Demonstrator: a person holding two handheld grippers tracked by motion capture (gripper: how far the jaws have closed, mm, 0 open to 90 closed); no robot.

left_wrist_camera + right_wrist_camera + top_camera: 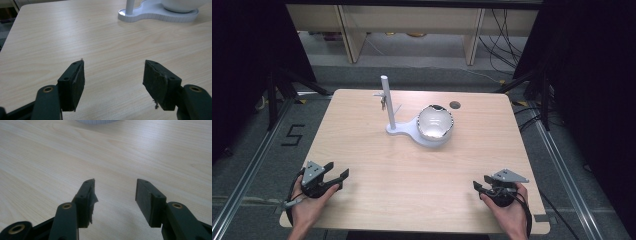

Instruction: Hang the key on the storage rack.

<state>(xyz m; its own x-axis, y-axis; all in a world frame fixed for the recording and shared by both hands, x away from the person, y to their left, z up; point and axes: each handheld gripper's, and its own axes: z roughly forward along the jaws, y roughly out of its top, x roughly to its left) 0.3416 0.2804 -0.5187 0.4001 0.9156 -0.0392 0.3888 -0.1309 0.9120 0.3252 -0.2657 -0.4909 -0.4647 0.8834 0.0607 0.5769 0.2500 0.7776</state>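
Note:
A white stand (398,129) sits at the middle of the table's far half, with an upright white post (387,100) and a small item hanging from its side arm. A shiny bowl (435,122) rests on the stand's round end. My left gripper (338,173) is held near the front left corner, open and holding nothing. My right gripper (479,186) is held near the front right corner, open with nothing between its jaws. In the left gripper view the stand's base (155,13) and the foot of the post (129,6) lie far ahead of the open left gripper (113,75). The right gripper (115,192) looks over bare wood.
The light wooden table (412,200) has a dark round hole (455,105) near its far edge, right of the bowl. Black curtains flank both sides. Wooden furniture legs and cables stand on the floor beyond the table.

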